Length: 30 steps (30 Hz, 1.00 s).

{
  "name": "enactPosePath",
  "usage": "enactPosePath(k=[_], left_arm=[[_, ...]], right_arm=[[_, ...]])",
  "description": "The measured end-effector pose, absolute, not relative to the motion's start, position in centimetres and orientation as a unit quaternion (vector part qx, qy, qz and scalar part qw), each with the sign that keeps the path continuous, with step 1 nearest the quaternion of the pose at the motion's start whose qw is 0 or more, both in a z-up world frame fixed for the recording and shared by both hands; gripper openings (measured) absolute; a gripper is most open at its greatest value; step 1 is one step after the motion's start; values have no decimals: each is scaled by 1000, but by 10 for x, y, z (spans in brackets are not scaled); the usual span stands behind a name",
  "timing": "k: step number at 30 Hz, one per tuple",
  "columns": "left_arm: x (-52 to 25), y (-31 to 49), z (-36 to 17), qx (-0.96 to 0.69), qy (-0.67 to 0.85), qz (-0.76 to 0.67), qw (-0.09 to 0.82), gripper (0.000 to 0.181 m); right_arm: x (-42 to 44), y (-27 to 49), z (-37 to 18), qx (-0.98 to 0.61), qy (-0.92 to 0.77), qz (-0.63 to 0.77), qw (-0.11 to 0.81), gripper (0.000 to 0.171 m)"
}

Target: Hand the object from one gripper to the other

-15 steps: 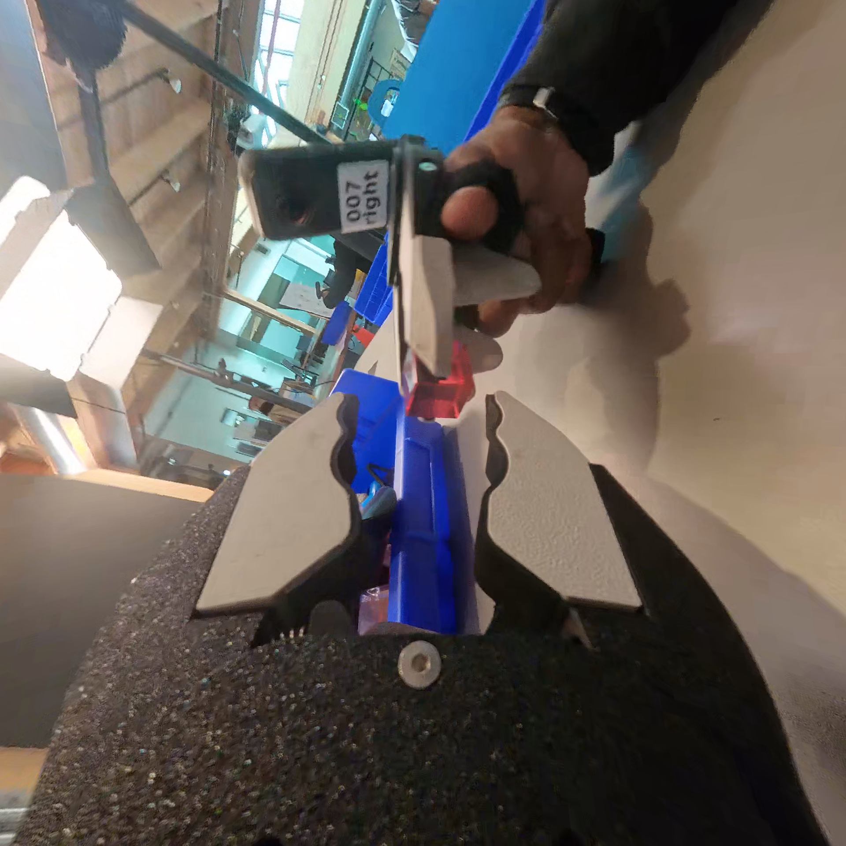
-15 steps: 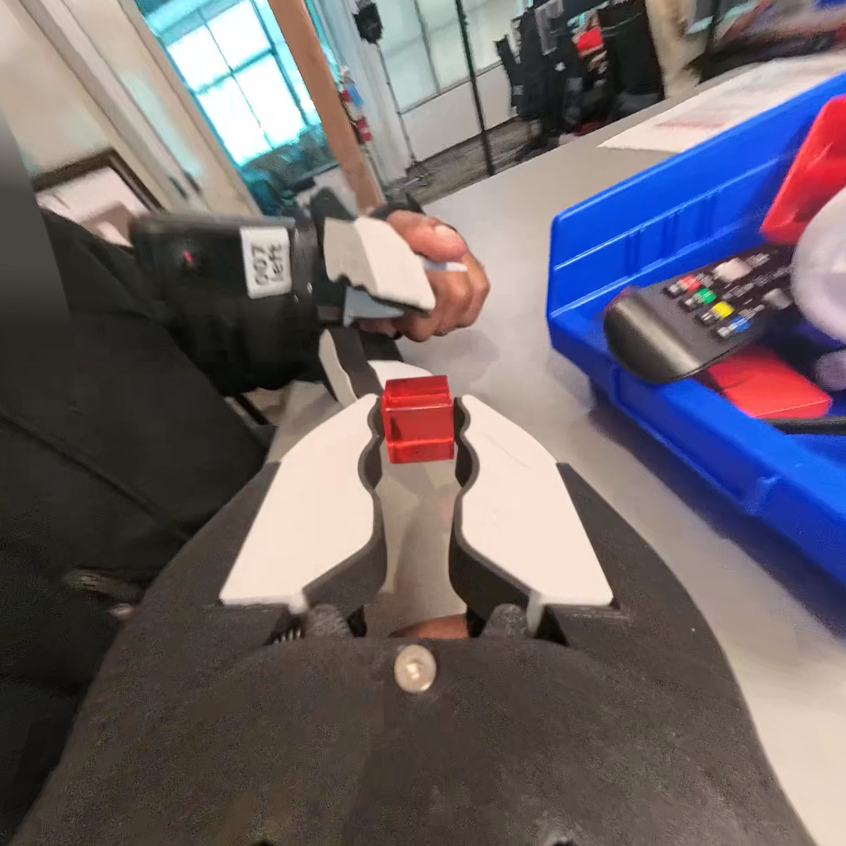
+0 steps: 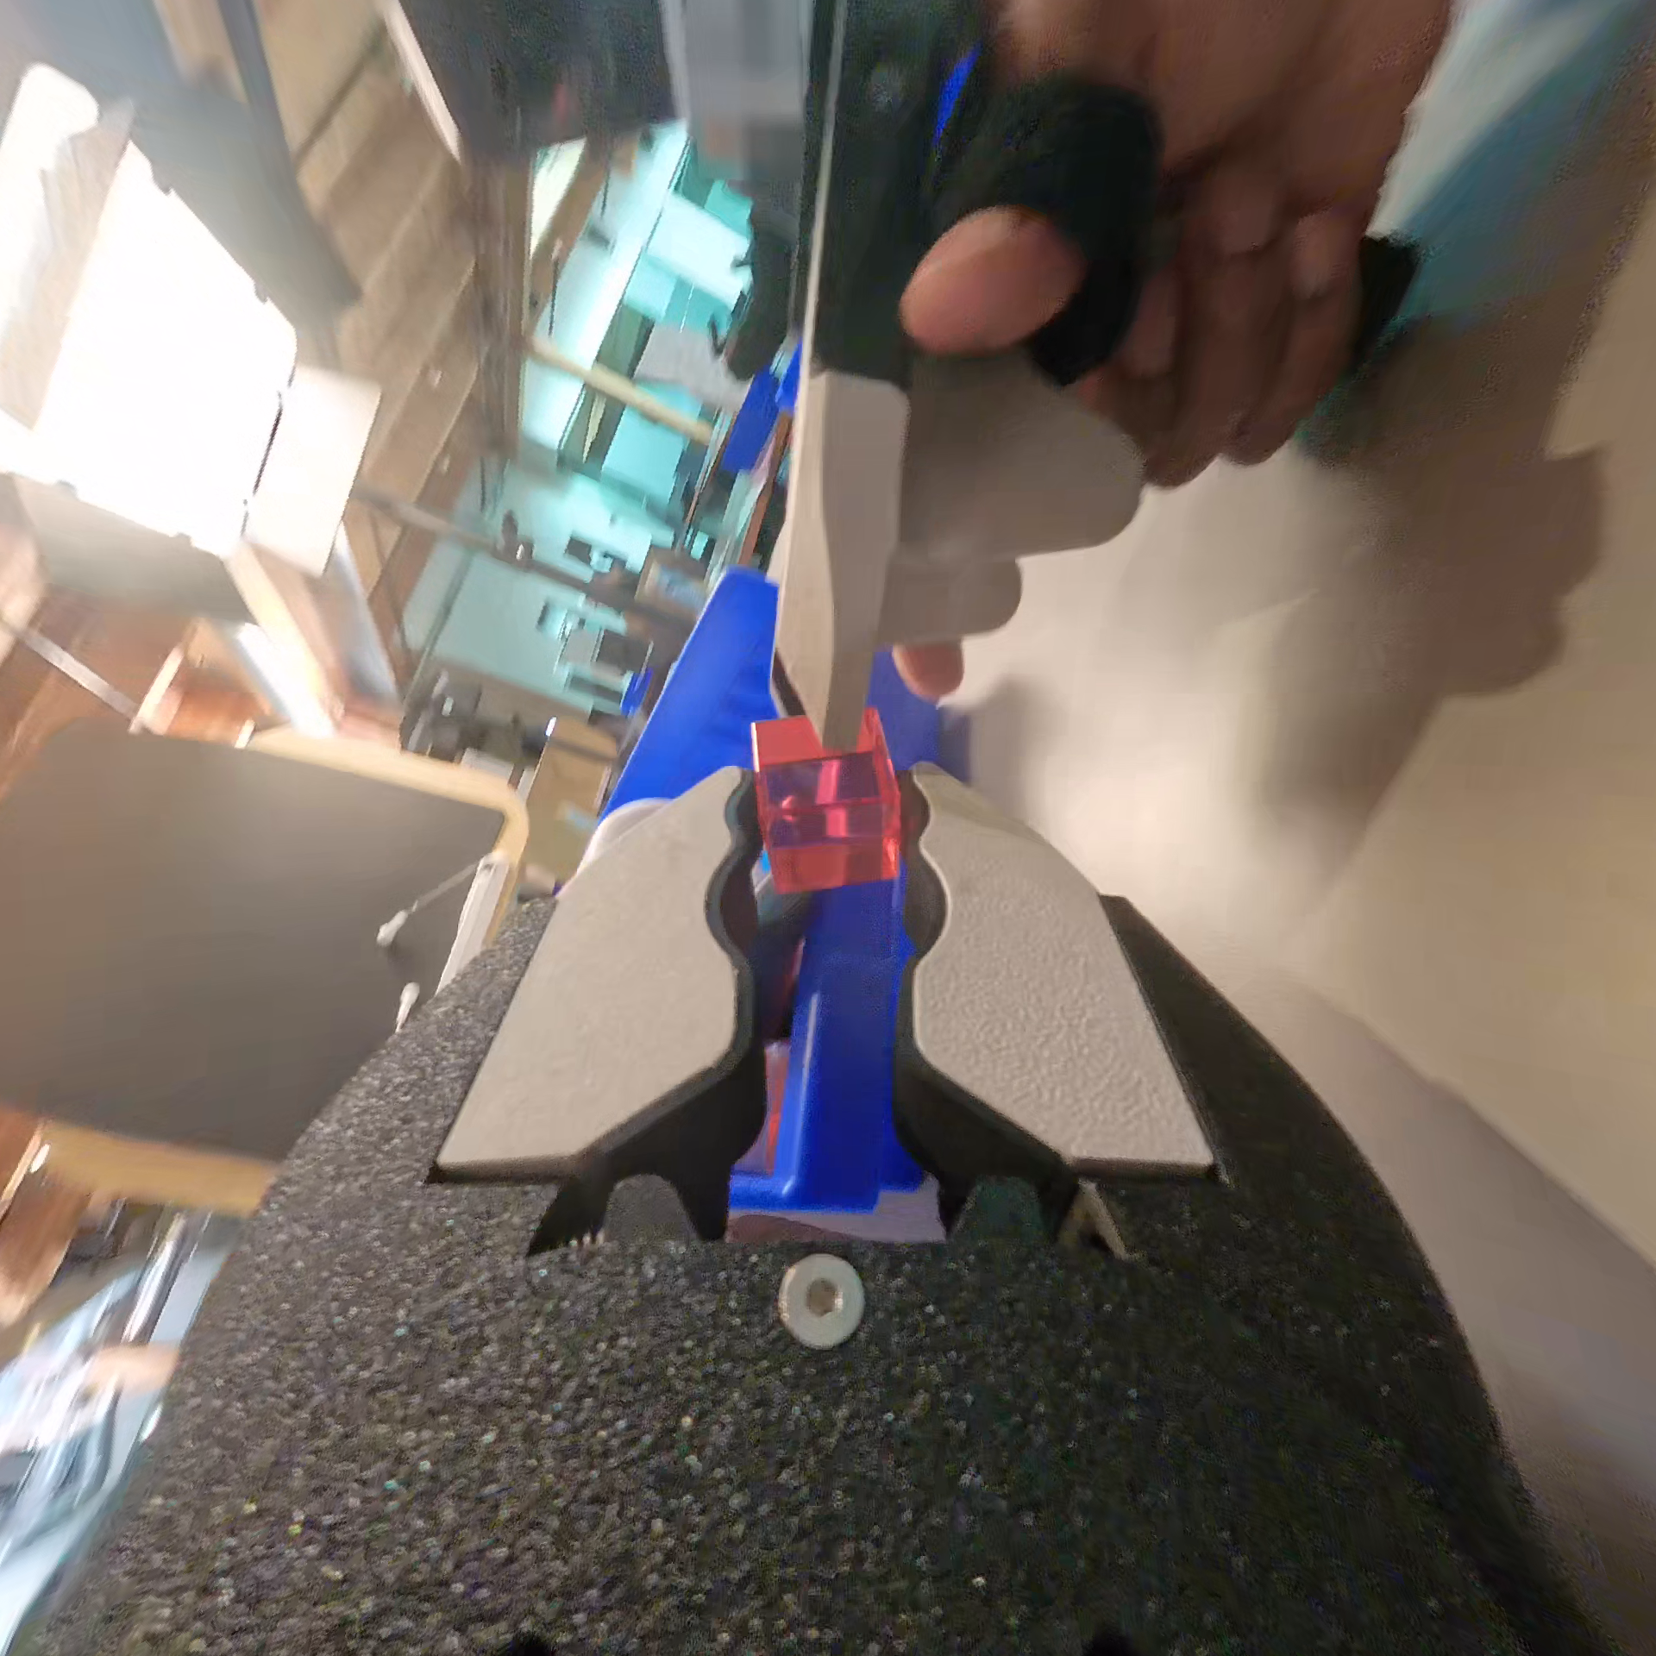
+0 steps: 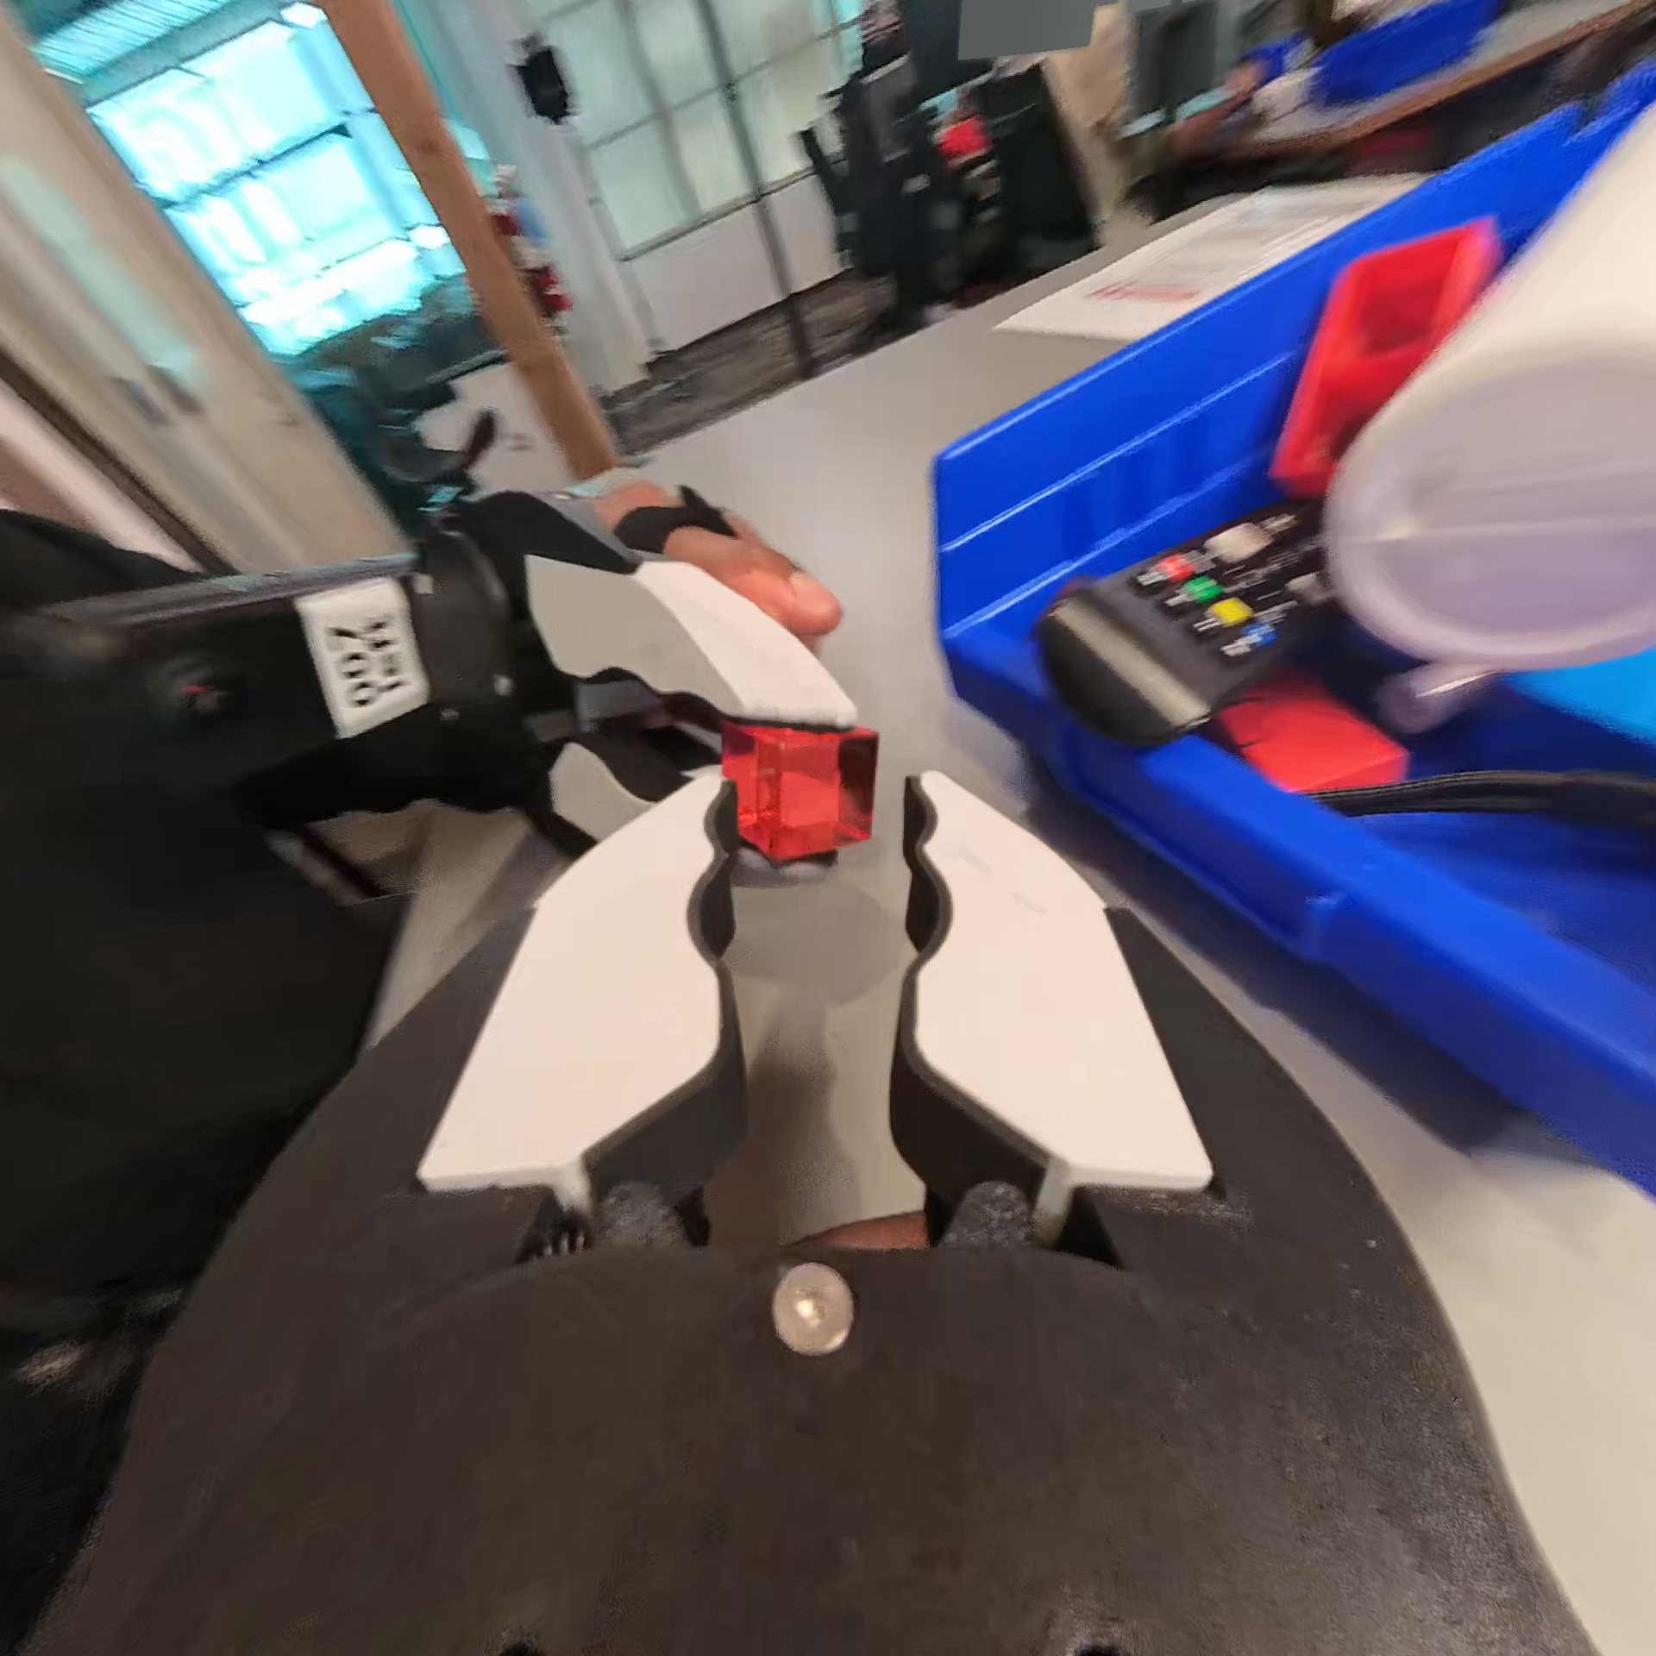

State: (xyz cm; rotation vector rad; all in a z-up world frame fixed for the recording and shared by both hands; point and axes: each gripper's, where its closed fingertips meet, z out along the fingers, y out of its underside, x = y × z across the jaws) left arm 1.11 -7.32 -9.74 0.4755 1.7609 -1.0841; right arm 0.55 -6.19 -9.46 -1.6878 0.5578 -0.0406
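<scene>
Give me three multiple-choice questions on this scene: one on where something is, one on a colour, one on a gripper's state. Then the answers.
1. Where does the black remote control lie?
A. on the bare table
B. in the blue bin
C. in a gripper

2. What colour is the cube between the grippers?
A. red
B. green
C. yellow

3. How does the right gripper stand?
A. shut on the cube
B. open
C. out of view

Answers:
1. B: the remote control rests inside the bin's walls.
2. A: the cube is clear red in both views.
3. B: a gap shows between its right finger and the cube, while the left gripper pinches the cube.
</scene>
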Motion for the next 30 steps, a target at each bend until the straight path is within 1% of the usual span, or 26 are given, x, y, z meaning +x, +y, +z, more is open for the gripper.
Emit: enactPosePath(k=[4, 9, 11, 14, 17, 19, 24, 30], left_arm=[[33, -67, -99, 126, 743, -399, 522, 29], [35, -71, -105, 102, 751, -368, 538, 29], [32, -74, -106, 89, 757, -374, 529, 29], [30, -76, -107, 85, 756, -378, 528, 29], [27, -79, -110, 103, 755, -375, 527, 30], [25, -80, -110, 103, 753, -390, 519, 36], [26, -77, -108, 106, 756, -420, 491, 50], [29, -73, -112, 129, 759, -417, 483, 54]], right_arm=[[21, -72, -83, -726, 264, -140, 619, 36], [21, -64, -84, -732, 275, -203, 590, 44], [20, -59, -90, -741, 275, -212, 575, 45], [20, -53, -103, -758, 281, -214, 549, 44], [23, -55, -111, -766, 285, -227, 530, 37], [26, -60, -114, -771, 287, -238, 516, 28], [32, -69, -119, -778, 296, -240, 500, 28], [34, -75, -122, -782, 299, -237, 493, 28]])
